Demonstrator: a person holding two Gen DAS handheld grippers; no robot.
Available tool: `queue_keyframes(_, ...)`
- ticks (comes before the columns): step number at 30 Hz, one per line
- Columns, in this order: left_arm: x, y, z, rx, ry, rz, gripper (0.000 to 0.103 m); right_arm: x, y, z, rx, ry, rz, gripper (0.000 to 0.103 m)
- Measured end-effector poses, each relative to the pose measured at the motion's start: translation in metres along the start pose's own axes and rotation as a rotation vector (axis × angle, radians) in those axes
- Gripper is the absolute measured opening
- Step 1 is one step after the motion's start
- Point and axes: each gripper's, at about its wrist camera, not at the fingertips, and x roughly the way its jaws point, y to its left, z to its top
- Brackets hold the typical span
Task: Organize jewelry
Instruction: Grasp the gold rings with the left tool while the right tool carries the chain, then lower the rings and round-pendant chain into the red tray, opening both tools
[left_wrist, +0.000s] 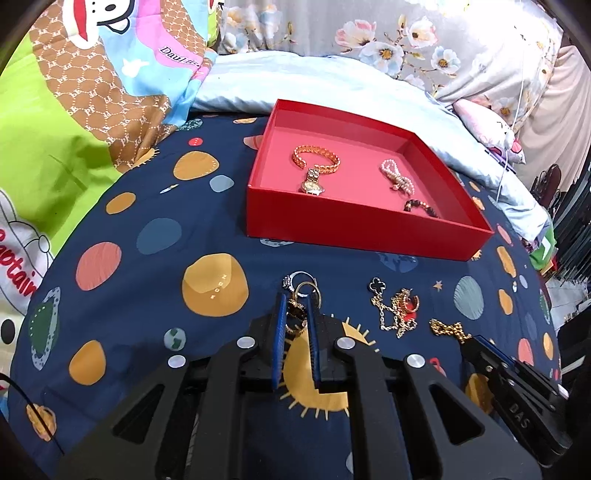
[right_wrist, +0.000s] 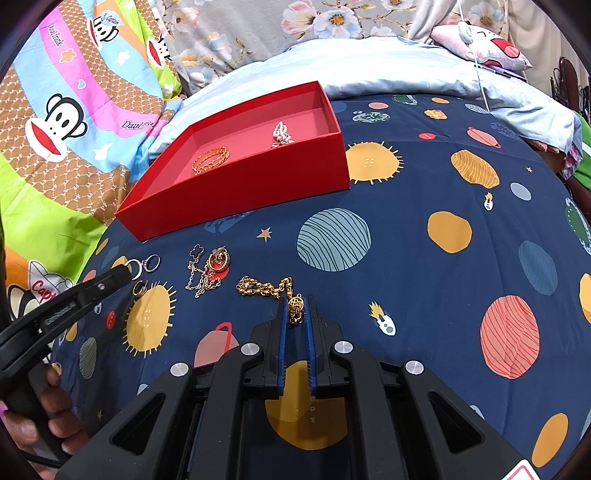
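A red box (left_wrist: 365, 225) sits open on a navy bedsheet (right_wrist: 424, 258) printed with planets and suns. Inside it lie a gold bangle (left_wrist: 316, 158), a gold wristwatch (left_wrist: 312, 183) just in front of the bangle, a pearl bracelet (left_wrist: 397, 176) toward the right, and a dark beaded bracelet (left_wrist: 421, 208) close to the near wall. On the sheet in front of the box the loose pieces are spread in a row. The left gripper (left_wrist: 295, 314) has its blue-padded fingers drawn nearly together around a small cluster of rings (left_wrist: 301, 286); a gold ring sits between the pads, and silver rings poke out past the tips. Just to the right of them lies a thin chain with a black clover charm (left_wrist: 393, 306), tangled beside a gold ring. The right gripper (right_wrist: 296, 312) is pinched on the round gold pendant of a chunky gold chain necklace (right_wrist: 264, 287), whose links trail away to the left on the sheet. In the right wrist view a hand (right_wrist: 40, 417) grips the left tool's handle at the lower left edge. A cartoon monkey blanket (right_wrist: 74, 122) and a pale blue cover (left_wrist: 314, 77) lie behind the box.
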Motion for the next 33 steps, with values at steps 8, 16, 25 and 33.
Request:
queue_keyframes(8, -0.023, 0.005, 0.000, -0.005, -0.020, -0.008, 0.011, -0.009, 0.005, -0.002, -0.006, -0.029, 0.010, 0.008)
queue_keyframes(16, -0.039, 0.011, 0.005, -0.020, -0.044, -0.013, 0.011, -0.034, 0.013, 0.004, -0.012, -0.075, 0.037, 0.008)
queue_keyframes(25, -0.066, 0.007, 0.022, -0.005, -0.103, -0.029, 0.011, -0.075, 0.017, 0.034, -0.025, -0.175, 0.059, 0.008)
queue_keyframes(33, -0.080, -0.005, 0.052, 0.030, -0.162, -0.045, 0.011, -0.101, 0.027, 0.075, -0.074, -0.264, 0.082, 0.008)
